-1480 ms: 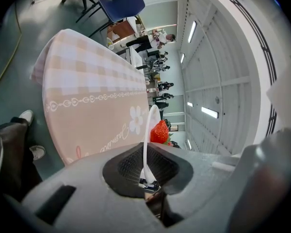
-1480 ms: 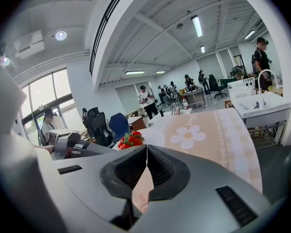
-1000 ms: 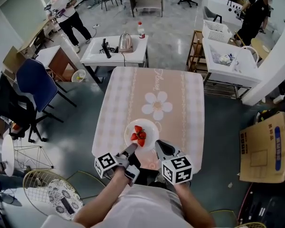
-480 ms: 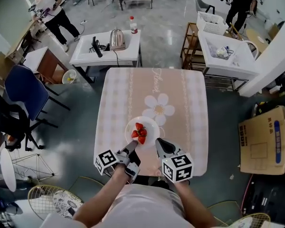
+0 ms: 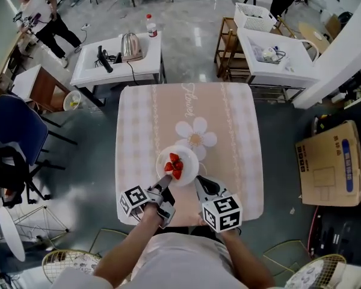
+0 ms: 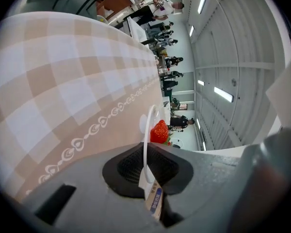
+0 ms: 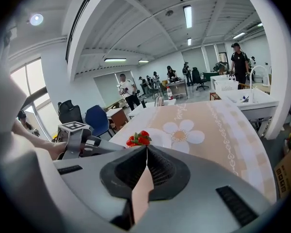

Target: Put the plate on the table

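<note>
Left gripper clamped on near rim of white plate. Plate at near end of checked-cloth table, strawberries on it. Right gripper closed, empty, just beside. Kettle and bottle beyond. Cloth's script unreadable.

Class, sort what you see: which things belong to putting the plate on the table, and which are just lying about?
Job: plate, its rim gripped by the left tongs; strawberries on it; table.
Lying about: kettle, bottle, cardboard box, blue chair; right tongs, shut and empty.
</note>
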